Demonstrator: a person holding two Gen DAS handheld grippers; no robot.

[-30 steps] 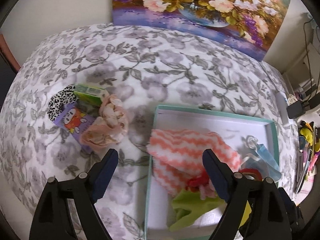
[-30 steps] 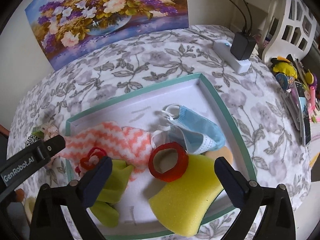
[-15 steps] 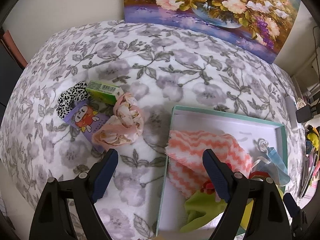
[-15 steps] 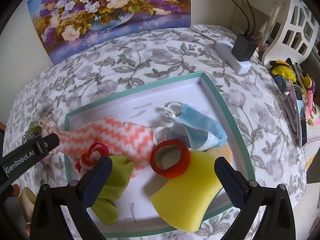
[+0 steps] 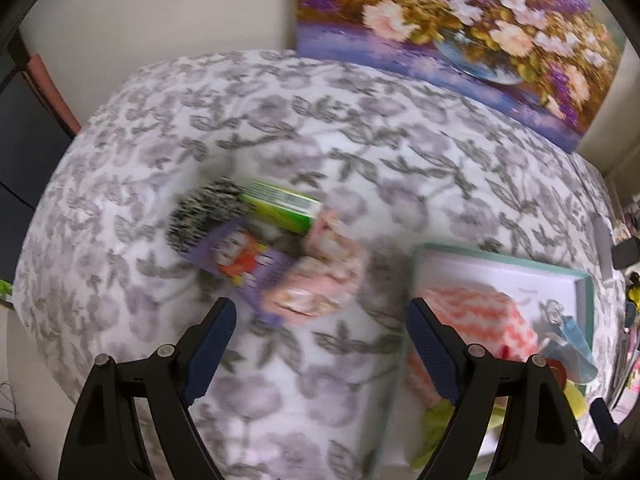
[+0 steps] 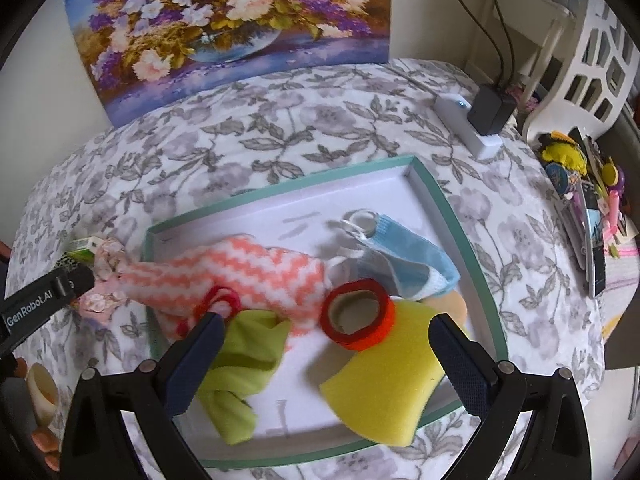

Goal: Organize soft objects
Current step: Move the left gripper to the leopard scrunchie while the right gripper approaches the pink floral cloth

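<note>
A teal-rimmed white tray [image 6: 434, 196] holds an orange zigzag cloth [image 6: 248, 276], a blue face mask [image 6: 408, 260], a red tape ring [image 6: 358, 320], a yellow sponge [image 6: 388, 388] and a green cloth [image 6: 240, 364]. Left of the tray [image 5: 500, 258] lie a pink floral scrunchie [image 5: 320, 280], a purple packet [image 5: 240, 260], a green box [image 5: 280, 206] and a black-and-white scrunchie [image 5: 204, 216]. My left gripper [image 5: 322, 354] is open and empty, just short of the pink scrunchie. My right gripper [image 6: 326, 364] is open and empty over the tray's near side.
A flower painting [image 6: 236, 20] leans on the wall behind the floral-covered table [image 5: 280, 128]. A white power strip with a black charger [image 6: 476, 124] and a pile of small items [image 6: 584, 200] sit at the right.
My left gripper has swung left, away from the tray and toward the pile with the pink scrunchie; its view is now blurred by motion. My right gripper has hardly moved.
</note>
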